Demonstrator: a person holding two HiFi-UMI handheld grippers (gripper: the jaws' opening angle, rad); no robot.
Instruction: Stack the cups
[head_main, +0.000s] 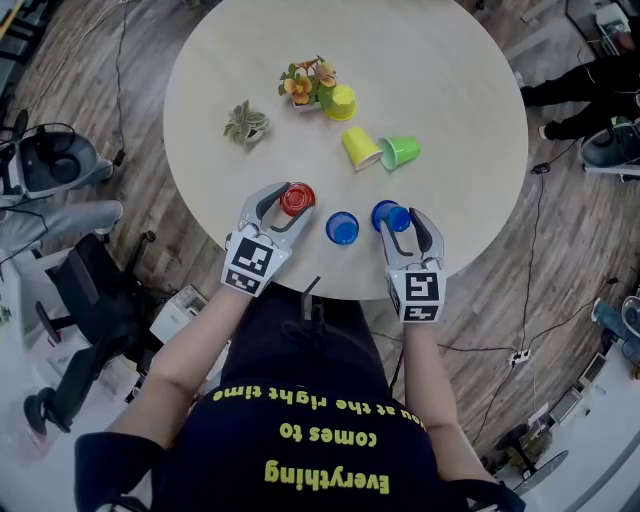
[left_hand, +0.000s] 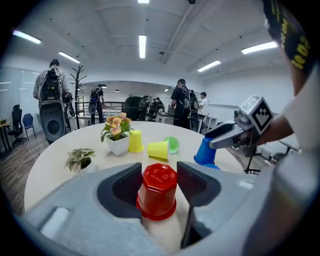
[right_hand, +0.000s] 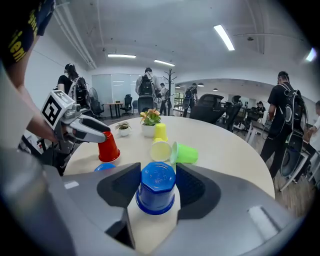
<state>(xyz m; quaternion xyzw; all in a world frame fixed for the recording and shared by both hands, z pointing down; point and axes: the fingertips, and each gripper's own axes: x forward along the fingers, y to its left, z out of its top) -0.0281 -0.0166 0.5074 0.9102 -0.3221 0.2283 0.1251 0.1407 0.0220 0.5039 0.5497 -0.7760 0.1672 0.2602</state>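
On the round pale table, my left gripper is shut on an upside-down red cup, its pads against the cup's sides. To the right, my right gripper is shut on an upside-down blue cup, which shows between its jaws. A second blue cup stands on the table between the two grippers. Farther back, a yellow cup and a green cup lie on their sides, touching. Another yellow cup stands upside down beside the flower pot.
A white pot of orange flowers and a small potted plant stand at the back left of the table. The near table edge runs just behind both grippers. Office chairs and cables surround the table; several people stand in the background.
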